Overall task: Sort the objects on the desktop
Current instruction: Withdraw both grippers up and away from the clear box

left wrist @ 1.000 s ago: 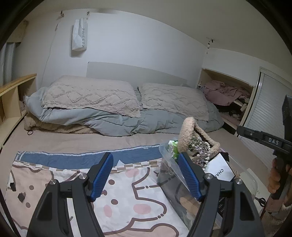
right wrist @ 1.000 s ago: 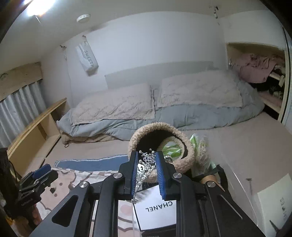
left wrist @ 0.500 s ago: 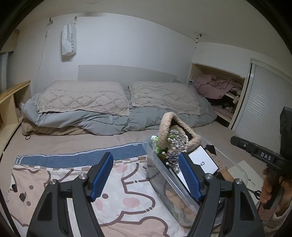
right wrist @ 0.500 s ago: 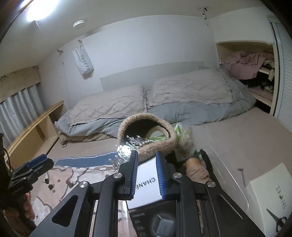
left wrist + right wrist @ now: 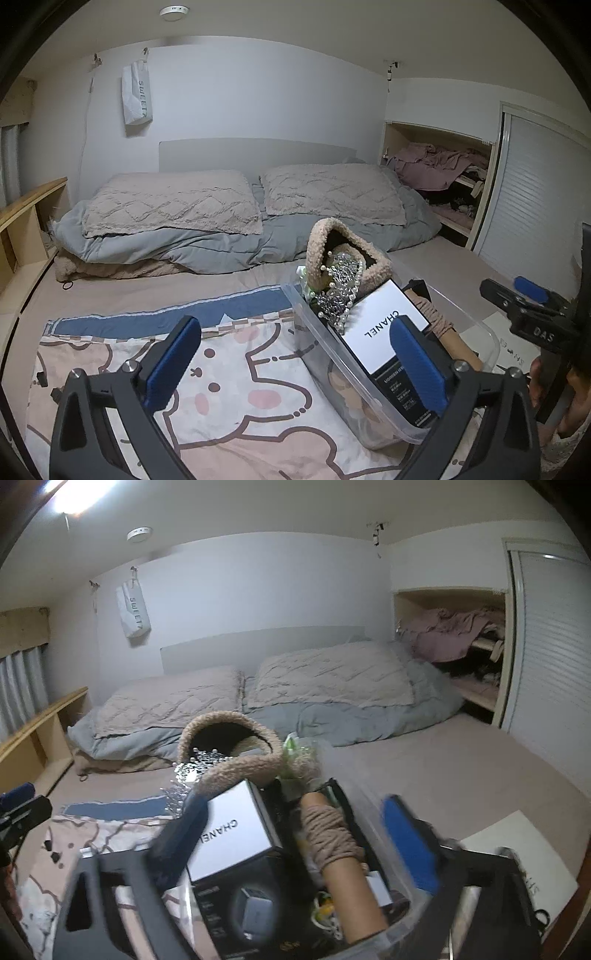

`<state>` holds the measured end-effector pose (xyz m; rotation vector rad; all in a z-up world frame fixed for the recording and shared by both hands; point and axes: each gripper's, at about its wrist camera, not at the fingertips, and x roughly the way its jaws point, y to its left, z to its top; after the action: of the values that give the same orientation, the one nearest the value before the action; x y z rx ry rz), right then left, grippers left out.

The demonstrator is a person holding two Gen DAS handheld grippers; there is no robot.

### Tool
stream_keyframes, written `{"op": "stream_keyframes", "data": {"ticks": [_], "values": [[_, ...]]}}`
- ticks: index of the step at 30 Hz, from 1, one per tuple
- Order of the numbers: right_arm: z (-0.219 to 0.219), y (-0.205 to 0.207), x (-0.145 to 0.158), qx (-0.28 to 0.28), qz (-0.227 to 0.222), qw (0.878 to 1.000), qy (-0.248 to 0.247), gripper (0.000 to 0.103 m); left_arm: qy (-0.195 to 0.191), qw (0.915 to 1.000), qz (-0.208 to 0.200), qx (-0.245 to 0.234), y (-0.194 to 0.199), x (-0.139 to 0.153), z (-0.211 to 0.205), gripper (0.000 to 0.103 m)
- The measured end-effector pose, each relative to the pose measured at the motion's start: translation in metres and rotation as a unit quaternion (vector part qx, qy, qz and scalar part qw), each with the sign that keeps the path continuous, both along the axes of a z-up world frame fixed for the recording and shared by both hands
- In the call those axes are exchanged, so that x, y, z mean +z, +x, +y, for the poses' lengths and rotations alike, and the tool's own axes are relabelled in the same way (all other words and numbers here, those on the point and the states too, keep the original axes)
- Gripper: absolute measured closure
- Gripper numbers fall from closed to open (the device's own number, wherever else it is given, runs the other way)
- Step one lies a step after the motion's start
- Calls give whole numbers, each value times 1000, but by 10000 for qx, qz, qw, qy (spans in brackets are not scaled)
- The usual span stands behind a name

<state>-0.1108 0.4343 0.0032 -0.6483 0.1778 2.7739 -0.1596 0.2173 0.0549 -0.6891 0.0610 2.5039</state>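
Clear bin (image 5: 491,338), tiara (image 5: 338,291), fleecy basket (image 5: 317,240) inside

The right gripper (image 5: 291,834) hangs with its blue fingers (image 5: 410,843) spread wide (blurred) over a clear bin (image 5: 402,928) on the bed. Between them lie a white CHANEL box (image 5: 231,836) and a twine-wrapped tube (image 5: 338,853). Just beyond, a fuzzy beige bag (image 5: 236,762) leans, a silver tiara (image 5: 195,766) at its near left rim. Far left, the other gripper's tip (image 5: 22,808) shows.
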Motion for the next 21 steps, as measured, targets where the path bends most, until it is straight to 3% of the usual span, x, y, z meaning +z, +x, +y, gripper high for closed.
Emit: {"op": "stream_keyframes", "data": {"ticks": [10, 21], "values": [[11, 20, -3, -36, 43, 9999, 159, 0, -147, 9997, 109, 179, 18, 5, 7, 0], [30, 34, -2, 53, 131, 9998, -122, 0, -276, 9980, 187, 532, 29, 9, -1, 0]]}}
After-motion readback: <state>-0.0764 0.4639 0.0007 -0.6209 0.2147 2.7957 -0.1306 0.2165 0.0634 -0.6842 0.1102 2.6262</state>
